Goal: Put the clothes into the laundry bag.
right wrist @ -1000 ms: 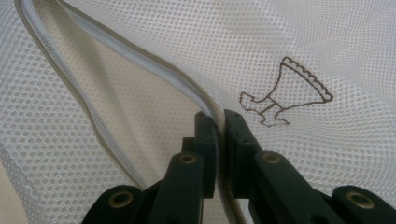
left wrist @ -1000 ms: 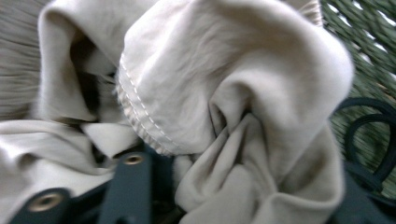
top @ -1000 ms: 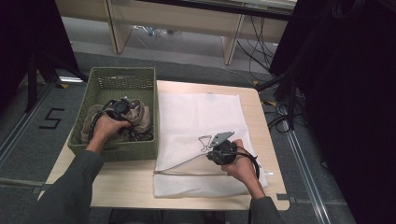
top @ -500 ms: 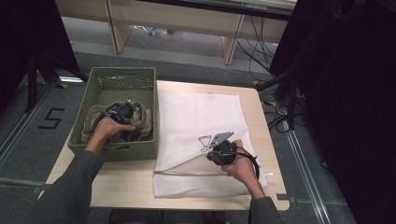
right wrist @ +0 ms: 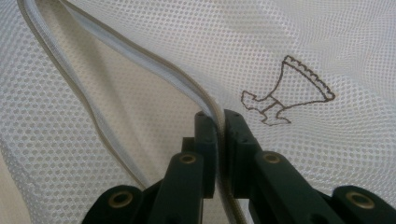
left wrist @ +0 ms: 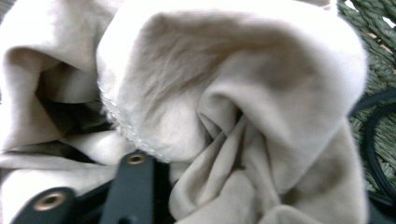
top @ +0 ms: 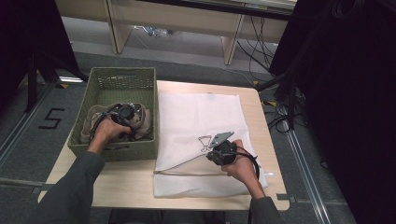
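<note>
On the wooden table (top: pixel 116 175) lies a white mesh laundry bag (top: pixel 201 116), spread flat beside a green woven basket (top: pixel 119 77) that stands at the table's left end. The right gripper (top: pixel 215 154) rests on the bag near its front edge, and its jaws are clamped on the bag's zipper edge (right wrist: pixel 140 60), lifting the upper layer so that the opening gapes a little. In the right gripper view the beige zipper tape runs down between the two black jaws, which meet on it, and a small brown printed emblem (right wrist: pixel 287 93) sits on the mesh just beside them.

The left gripper (top: pixel 125 113) reaches into the basket, buried in a crumpled beige garment (left wrist: pixel 224 107) that lies heaped inside. Its jaws have just been closing, with folds of the garment crowding around them; only one jaw shows in the left gripper view, so I cannot tell whether the pads press on the cloth yet. A black cable (left wrist: pixel 373 140) loops against the basket's weave at the right.
</note>
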A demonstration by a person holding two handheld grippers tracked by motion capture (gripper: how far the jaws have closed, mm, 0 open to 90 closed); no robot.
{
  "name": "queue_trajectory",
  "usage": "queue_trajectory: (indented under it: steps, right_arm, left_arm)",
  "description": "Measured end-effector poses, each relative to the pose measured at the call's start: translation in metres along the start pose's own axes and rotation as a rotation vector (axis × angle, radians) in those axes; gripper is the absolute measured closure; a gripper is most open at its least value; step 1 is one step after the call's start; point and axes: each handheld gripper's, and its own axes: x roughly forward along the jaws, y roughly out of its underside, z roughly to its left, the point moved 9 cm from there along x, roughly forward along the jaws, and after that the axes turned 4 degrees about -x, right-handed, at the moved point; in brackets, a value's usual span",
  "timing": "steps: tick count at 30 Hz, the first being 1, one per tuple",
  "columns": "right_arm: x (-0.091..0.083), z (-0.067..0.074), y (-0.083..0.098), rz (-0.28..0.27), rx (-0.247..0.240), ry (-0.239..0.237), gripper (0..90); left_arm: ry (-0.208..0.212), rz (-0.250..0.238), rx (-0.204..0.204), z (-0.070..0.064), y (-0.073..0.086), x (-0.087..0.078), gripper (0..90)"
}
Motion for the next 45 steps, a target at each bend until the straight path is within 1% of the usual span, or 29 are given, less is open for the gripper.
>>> queue_trajectory:
  steps: [1,2,5,7,9,10,11,12,14,19,22,26,29,33,34,35,37,38,41,42,43,45]
  right_arm:
    - [0.000,-0.001,0.000,-0.004,-0.011,-0.001,85.9]
    - [0.000,-0.001,0.000,-0.005,-0.010,-0.001,85.8]
    - [0.000,-0.001,0.000,-0.004,-0.010,-0.003,85.9]
    - [0.000,-0.001,0.000,-0.003,-0.010,0.000,85.9]
    - [0.000,-0.001,0.000,-0.004,-0.011,0.000,85.9]
    - [0.000,-0.001,0.000,-0.004,-0.011,-0.001,86.0]
    - [0.000,-0.001,0.000,-0.003,0.001,-0.003,86.0]
    - [0.000,0.000,0.000,-0.003,0.006,-0.003,86.0]
    - [0.000,-0.001,0.000,-0.005,-0.002,0.000,86.0]
    - [-0.001,-0.001,0.000,-0.005,0.002,0.001,86.3]
    - [-0.001,-0.001,-0.001,-0.006,0.000,-0.001,86.4]
    - [-0.001,-0.001,-0.001,-0.009,-0.004,-0.003,86.5]
    - [-0.001,-0.001,-0.001,-0.008,-0.004,-0.003,86.5]
    - [-0.001,-0.001,-0.001,-0.009,-0.003,-0.003,86.5]
    - [-0.001,-0.001,-0.001,-0.009,-0.004,-0.003,86.6]
    - [-0.002,-0.001,-0.001,-0.009,-0.005,0.003,86.6]
    - [-0.001,-0.001,-0.001,-0.010,0.004,-0.003,86.6]
    - [-0.001,-0.002,-0.001,-0.012,-0.011,0.000,86.6]
    - [-0.001,-0.002,-0.001,-0.011,-0.010,0.003,86.6]
    - [-0.001,-0.001,-0.001,-0.010,-0.001,-0.001,86.6]
    - [-0.002,-0.001,-0.001,-0.011,0.004,-0.004,86.6]
    - [-0.002,-0.001,-0.002,-0.014,0.000,-0.001,86.6]
  left_arm:
    - [-0.001,-0.008,-0.001,0.000,-0.001,0.000,61.1]
    - [-0.008,-0.026,0.006,0.001,-0.002,-0.002,62.6]
    - [0.002,-0.076,-0.026,0.003,-0.006,-0.008,65.3]
    - [0.015,-0.109,-0.051,0.005,-0.009,-0.015,66.2]
    - [0.023,-0.149,-0.067,0.006,-0.013,-0.021,66.8]
    - [0.036,-0.177,-0.084,0.006,-0.016,-0.027,67.0]
    - [0.048,-0.190,-0.090,0.005,-0.018,-0.030,67.3]
    - [0.061,-0.216,-0.098,0.004,-0.021,-0.036,67.4]
    - [0.086,-0.258,-0.121,0.001,-0.026,-0.045,67.6]
    - [0.136,-0.296,-0.148,0.000,-0.027,-0.061,67.8]
    - [0.155,-0.324,-0.157,-0.001,-0.027,-0.070,67.8]
    - [0.200,-0.362,-0.159,-0.005,-0.027,-0.085,67.9]
    - [0.225,-0.386,-0.156,-0.009,-0.026,-0.095,67.9]
    - [0.267,-0.441,-0.153,-0.016,-0.026,-0.114,68.1]
    - [0.281,-0.455,-0.143,-0.019,-0.026,-0.120,68.1]
    - [0.284,-0.465,-0.137,-0.021,-0.026,-0.124,68.2]
    - [0.285,-0.495,-0.120,-0.026,-0.027,-0.135,68.4]
    - [0.295,-0.509,-0.106,-0.031,-0.027,-0.143,68.6]
    - [0.304,-0.543,-0.090,-0.039,-0.029,-0.157,68.6]
    - [0.314,-0.548,-0.078,-0.043,-0.029,-0.163,68.7]
    - [0.318,-0.554,-0.074,-0.045,-0.029,-0.167,68.7]
    - [0.339,-0.560,-0.061,-0.053,-0.028,-0.177,68.6]
